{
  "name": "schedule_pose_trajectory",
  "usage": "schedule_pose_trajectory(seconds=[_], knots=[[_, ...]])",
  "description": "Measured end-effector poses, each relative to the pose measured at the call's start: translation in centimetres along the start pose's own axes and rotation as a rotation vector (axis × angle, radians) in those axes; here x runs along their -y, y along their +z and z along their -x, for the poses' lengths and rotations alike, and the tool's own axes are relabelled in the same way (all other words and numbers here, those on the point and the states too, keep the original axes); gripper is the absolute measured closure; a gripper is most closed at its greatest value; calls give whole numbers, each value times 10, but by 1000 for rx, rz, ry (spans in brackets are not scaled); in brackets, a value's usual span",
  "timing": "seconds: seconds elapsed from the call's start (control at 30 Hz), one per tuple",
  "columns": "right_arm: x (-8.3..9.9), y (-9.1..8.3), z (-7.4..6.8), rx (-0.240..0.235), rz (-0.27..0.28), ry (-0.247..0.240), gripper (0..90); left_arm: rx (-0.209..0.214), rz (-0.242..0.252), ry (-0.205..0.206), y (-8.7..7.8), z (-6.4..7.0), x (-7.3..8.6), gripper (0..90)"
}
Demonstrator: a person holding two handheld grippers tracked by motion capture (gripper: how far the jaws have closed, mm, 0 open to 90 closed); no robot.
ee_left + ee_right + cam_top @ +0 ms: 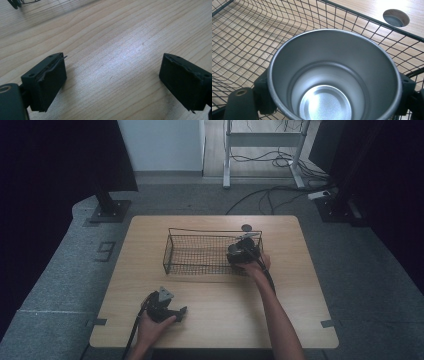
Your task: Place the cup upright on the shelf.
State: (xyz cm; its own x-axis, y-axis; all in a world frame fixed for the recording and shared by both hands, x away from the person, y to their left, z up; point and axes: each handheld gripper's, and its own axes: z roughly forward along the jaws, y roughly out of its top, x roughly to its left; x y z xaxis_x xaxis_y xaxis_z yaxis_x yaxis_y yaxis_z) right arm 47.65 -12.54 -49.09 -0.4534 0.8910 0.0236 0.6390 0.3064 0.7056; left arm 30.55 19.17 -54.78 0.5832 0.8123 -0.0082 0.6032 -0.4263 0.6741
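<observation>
Steel cup (334, 82) is the thing in hand, and it sits gripped inside the wire basket (200, 251) toward its right end. From the high view, the basket stands on the middle of the wooden bench (300, 285), and the right gripper (243, 251) reaches into it from the near side, the person's forearm stretching up from the bottom edge. The left gripper (181, 311) rests low on the bench near the front edge, well apart from the basket, with a grey three-cornered plate on top. A small round hole (246, 227) lies in the bench just behind the basket. In the left gripper view, the two black fingers (46, 82) stand wide apart over bare wood grain, nothing between them. In the right gripper view, the cup is upright with its open mouth toward the camera, empty and shiny inside; the fingers (263, 97) press against its outer wall on either side, and the basket's mesh surrounds it.
</observation>
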Motion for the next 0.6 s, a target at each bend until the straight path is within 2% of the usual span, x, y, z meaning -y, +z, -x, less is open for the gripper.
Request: schedule_pose_trajectory(seconds=[0.17, 0.6], knots=[[0, 0, 0, 9, -8, 3, 172, 0, 0, 0, 0, 0, 0, 73], [0, -1, 0, -9, -9, -16, 142, 0, 0, 0, 0, 0, 0, 73]])
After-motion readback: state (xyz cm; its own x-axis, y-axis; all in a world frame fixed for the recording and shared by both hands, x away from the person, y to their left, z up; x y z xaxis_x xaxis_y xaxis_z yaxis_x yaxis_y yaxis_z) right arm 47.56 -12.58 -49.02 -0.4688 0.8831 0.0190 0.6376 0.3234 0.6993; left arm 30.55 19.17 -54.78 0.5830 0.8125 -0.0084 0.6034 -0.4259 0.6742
